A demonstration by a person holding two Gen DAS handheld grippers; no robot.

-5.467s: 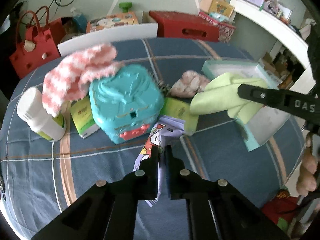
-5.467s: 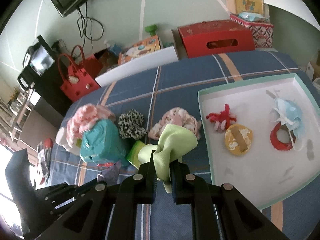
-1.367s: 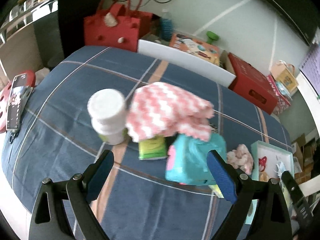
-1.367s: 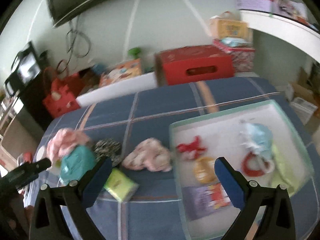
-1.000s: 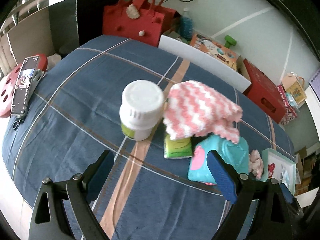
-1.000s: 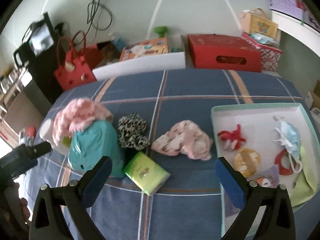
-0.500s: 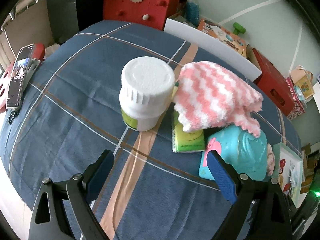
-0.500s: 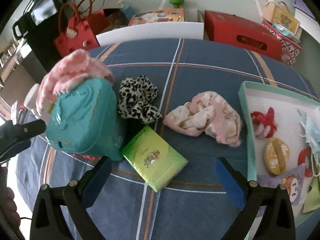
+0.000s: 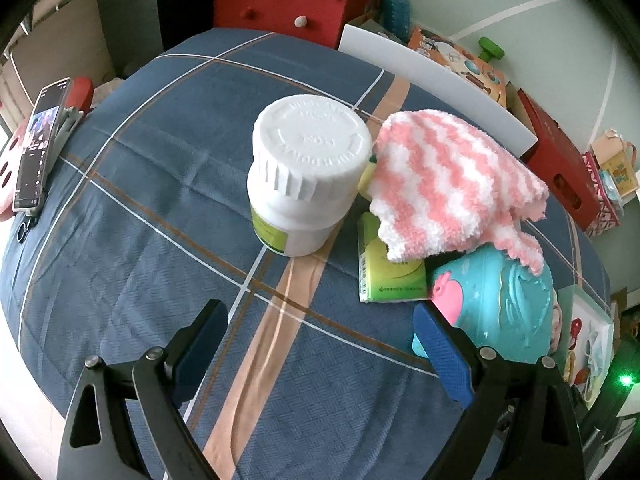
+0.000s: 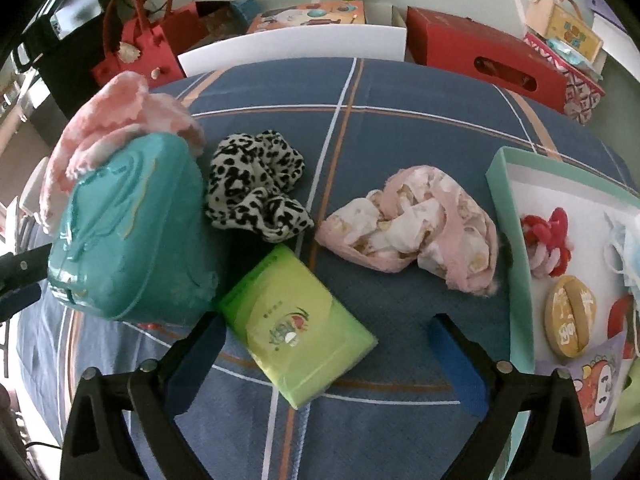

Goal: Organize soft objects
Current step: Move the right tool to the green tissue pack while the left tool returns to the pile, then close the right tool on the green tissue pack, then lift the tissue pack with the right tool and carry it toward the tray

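My left gripper (image 9: 320,344) is spread wide, nothing between the blue pads (image 9: 440,356), hanging over the blue plaid tablecloth (image 9: 160,208). Straight ahead of it stands a white bottle (image 9: 308,176), upright, lid on. Just right of the bottle the pink-and-white fuzzy cloth (image 9: 452,204) is draped partly over a green tissue pack (image 9: 390,276) and onto the top of the teal plastic case (image 9: 500,308); cloth edge looks to touch the bottle, can't be sure. A phone (image 9: 36,160) lies at the far left table edge.

My right gripper (image 10: 324,364) is also released, jaws far apart, empty. Between its pads lies a second green tissue pack (image 10: 300,328), flat on the tablecloth (image 10: 400,112), corner just beside the teal case (image 10: 128,232). Fuzzy pink cloth (image 10: 116,124) sits on top of the case here too. Leopard-print scrunchie (image 10: 256,192) is right behind the pack, touching the case side. Pale pink floral fabric bundle (image 10: 420,224) lies to the right of the scrunchie, apart from it, close against the mint-rimmed tray (image 10: 508,208). Inside the tray: red knotted piece (image 10: 548,232), round yellow pad (image 10: 570,312), a blue face mask (image 10: 628,248), a cartoon-print pouch (image 10: 592,380), a lime green cloth (image 10: 630,400) at the near right edge
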